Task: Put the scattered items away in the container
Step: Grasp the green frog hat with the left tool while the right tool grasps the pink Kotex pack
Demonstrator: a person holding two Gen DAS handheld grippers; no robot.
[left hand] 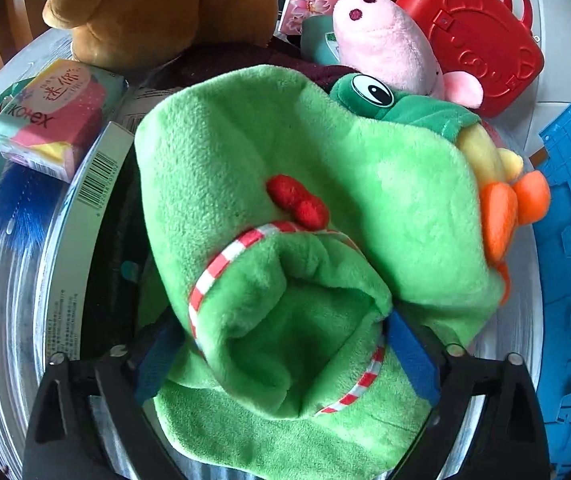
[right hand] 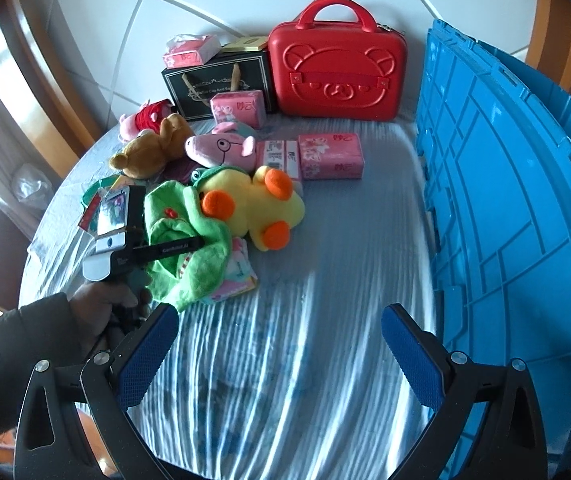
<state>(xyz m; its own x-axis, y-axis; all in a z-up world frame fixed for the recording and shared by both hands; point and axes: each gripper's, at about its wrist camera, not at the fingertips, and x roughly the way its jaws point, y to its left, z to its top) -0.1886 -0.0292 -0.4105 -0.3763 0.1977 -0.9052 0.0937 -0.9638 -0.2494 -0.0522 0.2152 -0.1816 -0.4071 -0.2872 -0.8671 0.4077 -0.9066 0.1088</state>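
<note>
Left wrist: left gripper fingers pinching green plush; right gripper fingers spread wide, holding nothing.

The frog plush is bright green with red-and-white striped trim and a small red mark; its eye is white and black on darker green. The duck is yellow with orange feet. The pig is pale pink with dark pink nostrils. The bear is brown. The case is red with an embossed bear face. The crate is blue. The tissue packs are pink with flower print. The bench cover is grey-blue with white streaks. The pads are blue mesh on black.
</note>
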